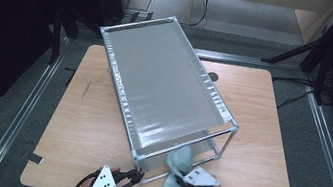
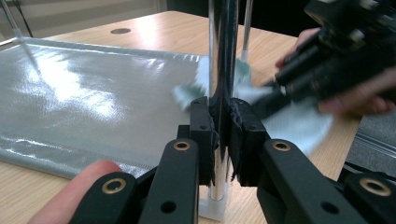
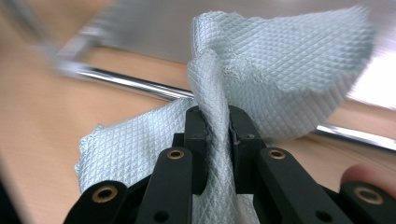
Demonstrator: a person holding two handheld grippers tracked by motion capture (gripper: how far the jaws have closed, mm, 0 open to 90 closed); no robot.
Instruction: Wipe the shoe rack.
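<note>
A metal rack [image 1: 161, 82] with grey fabric shelves stands at an angle on the wooden table [image 1: 83, 126]. My left gripper [image 1: 137, 174] is at its near corner. In the left gripper view the left gripper [image 2: 222, 137] is shut on the rack's chrome corner post [image 2: 223, 60], low down by its white foot. My right gripper [image 1: 181, 179] is just to the right of it, shut on a pale green waffle-weave cloth [image 1: 178, 158]. In the right gripper view the cloth [image 3: 280, 70] bunches up between the pads of the right gripper [image 3: 217, 135] and fans out over the rack's lower bar [image 3: 130, 84].
The lower shelf fabric [image 2: 93, 93] stretches away behind the post. The table's near edge is right under both hands. A dark round hole [image 1: 213, 75] sits in the tabletop behind the rack. Bare wood lies to the left and right of the rack.
</note>
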